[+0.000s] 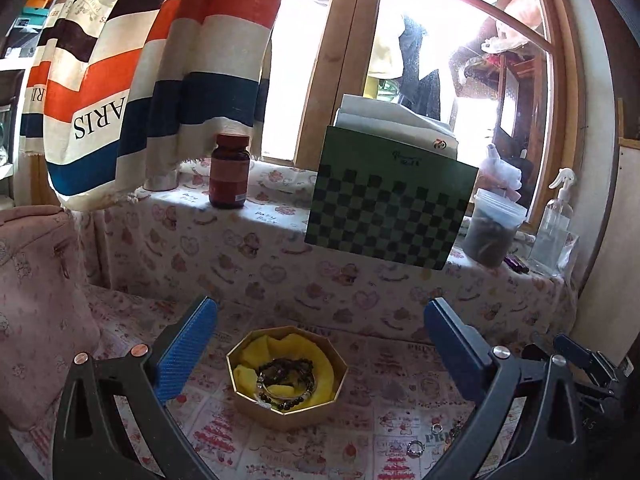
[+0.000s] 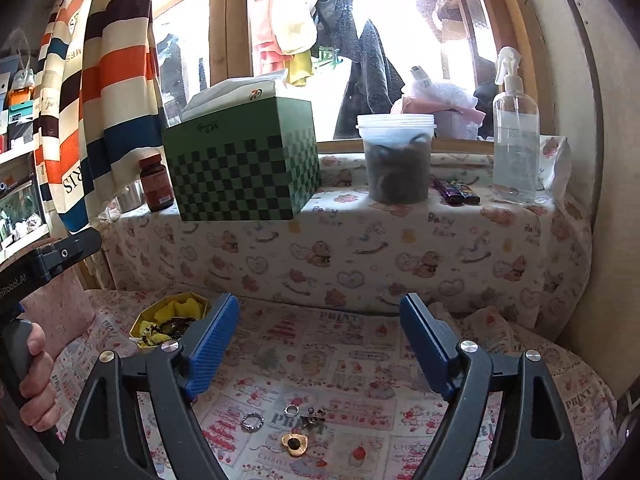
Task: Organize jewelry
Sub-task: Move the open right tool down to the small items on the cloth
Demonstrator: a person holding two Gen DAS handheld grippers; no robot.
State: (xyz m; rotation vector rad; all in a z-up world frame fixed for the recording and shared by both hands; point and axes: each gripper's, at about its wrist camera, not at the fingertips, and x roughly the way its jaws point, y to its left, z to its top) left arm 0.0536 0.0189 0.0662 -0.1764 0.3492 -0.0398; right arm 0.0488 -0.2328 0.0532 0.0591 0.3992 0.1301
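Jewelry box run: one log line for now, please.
tongs: left open, right open | jewelry box: holds bracelets | rings loose on cloth

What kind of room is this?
Probably a lived-in home, a bedroom corner by a window: striped curtain, cartoon-print cloth over the sill, laundry hanging outside, jewelry box.

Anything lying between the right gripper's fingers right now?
Yes, in the right wrist view: two rings, a small dark charm and a gold heart pendant on the cloth, untouched; right gripper open.
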